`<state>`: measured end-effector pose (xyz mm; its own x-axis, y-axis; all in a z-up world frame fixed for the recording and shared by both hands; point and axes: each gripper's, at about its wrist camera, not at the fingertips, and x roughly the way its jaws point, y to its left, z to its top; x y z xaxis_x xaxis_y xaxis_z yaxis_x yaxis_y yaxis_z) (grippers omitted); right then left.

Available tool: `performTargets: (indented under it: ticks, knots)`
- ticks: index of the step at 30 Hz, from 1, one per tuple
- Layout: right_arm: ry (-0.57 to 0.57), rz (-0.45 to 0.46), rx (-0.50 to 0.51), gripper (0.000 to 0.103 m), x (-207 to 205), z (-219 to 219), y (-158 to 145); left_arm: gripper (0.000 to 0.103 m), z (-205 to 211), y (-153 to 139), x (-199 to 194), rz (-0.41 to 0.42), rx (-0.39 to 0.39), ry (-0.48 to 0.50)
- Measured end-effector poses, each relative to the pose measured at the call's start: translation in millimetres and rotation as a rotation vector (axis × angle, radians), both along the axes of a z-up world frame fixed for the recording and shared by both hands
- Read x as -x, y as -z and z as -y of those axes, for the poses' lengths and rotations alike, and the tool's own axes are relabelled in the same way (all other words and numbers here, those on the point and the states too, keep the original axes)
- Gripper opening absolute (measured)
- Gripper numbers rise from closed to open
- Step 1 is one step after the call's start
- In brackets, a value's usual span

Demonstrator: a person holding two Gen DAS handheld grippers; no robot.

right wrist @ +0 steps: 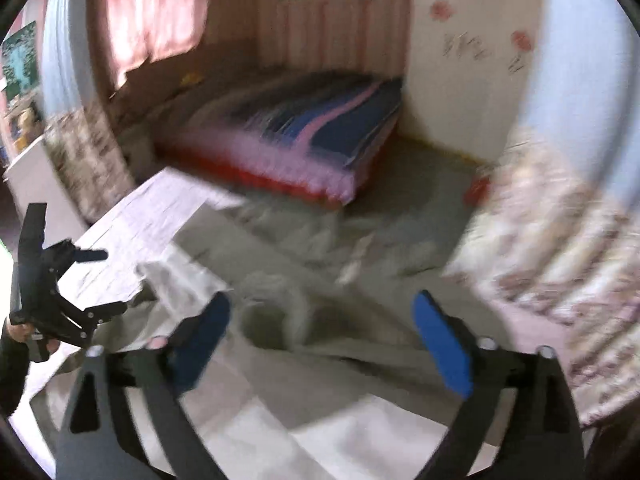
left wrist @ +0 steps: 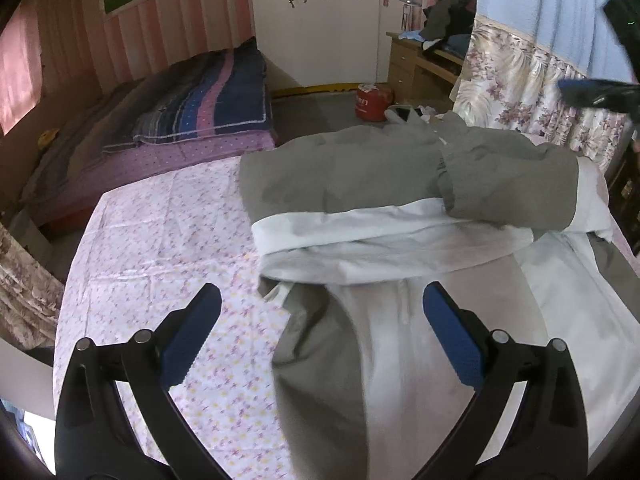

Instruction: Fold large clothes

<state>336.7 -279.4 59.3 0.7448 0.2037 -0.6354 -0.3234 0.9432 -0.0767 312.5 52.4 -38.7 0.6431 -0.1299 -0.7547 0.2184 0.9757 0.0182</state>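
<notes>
A large grey jacket with white lining (left wrist: 360, 176) lies partly folded on a table under a pink flowered cloth (left wrist: 160, 240). Its upper part is turned down over the white inside. My left gripper (left wrist: 320, 304) hovers open above the jacket's near left edge, with nothing between its blue pads. One blurred fingertip (left wrist: 592, 92) of the right gripper shows at the far right. The right wrist view is blurred: my right gripper (right wrist: 324, 308) is open and empty above the grey jacket (right wrist: 320, 248). The left gripper (right wrist: 106, 282), in a person's hand, is at the left.
A low bed with a striped blue and pink blanket (left wrist: 200, 108) lies beyond the table. Behind it are a white wardrobe (left wrist: 320, 20), a red container on the floor (left wrist: 370, 102), and a wooden desk piled with clothes (left wrist: 420, 60). A flowered curtain (left wrist: 520, 76) hangs at the right.
</notes>
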Motion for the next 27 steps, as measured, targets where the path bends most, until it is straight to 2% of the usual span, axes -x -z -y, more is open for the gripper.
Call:
performTargets:
  ticks: [2, 5, 9, 13, 15, 17, 18, 19, 20, 21, 25, 27]
  knots:
    - [0.078, 0.026, 0.045, 0.101, 13, 23, 5, 0.100, 13, -1, -6, -0.004, 0.033, 0.036]
    - [0.190, -0.011, 0.075, 0.101, 27, 64, 29, 0.100, 42, 0, -18, -0.026, 0.069, 0.094]
    - [0.338, -0.021, 0.033, 0.101, 49, 116, 50, 0.100, 92, 1, -46, -0.038, 0.048, 0.176]
    - [0.459, 0.016, 0.012, 0.101, 75, 150, 56, 0.100, 129, 6, -79, -0.094, 0.114, 0.252]
    - [0.461, 0.010, 0.001, 0.101, 78, 156, 62, 0.097, 141, 13, -91, -0.142, 0.179, 0.298]
    - [0.461, -0.003, 0.000, 0.101, 77, 158, 67, 0.077, 150, 19, -99, -0.159, 0.211, 0.298]
    - [0.466, -0.001, 0.006, 0.101, 79, 159, 67, 0.045, 153, 21, -102, -0.176, 0.221, 0.306]
    - [0.474, 0.007, 0.012, 0.101, 78, 158, 67, 0.036, 154, 21, -104, -0.191, 0.243, 0.314]
    - [0.491, 0.025, 0.015, 0.101, 79, 156, 64, 0.035, 151, 17, -105, -0.193, 0.282, 0.308]
    - [0.517, 0.051, 0.018, 0.101, 79, 156, 60, 0.034, 146, 8, -103, -0.168, 0.306, 0.300]
    - [0.576, 0.133, -0.018, 0.101, 79, 155, 43, 0.033, 112, -58, -79, 0.023, 0.345, 0.272]
    - [0.583, 0.142, -0.034, 0.101, 75, 152, 39, 0.034, 82, -97, -57, 0.163, 0.307, 0.216]
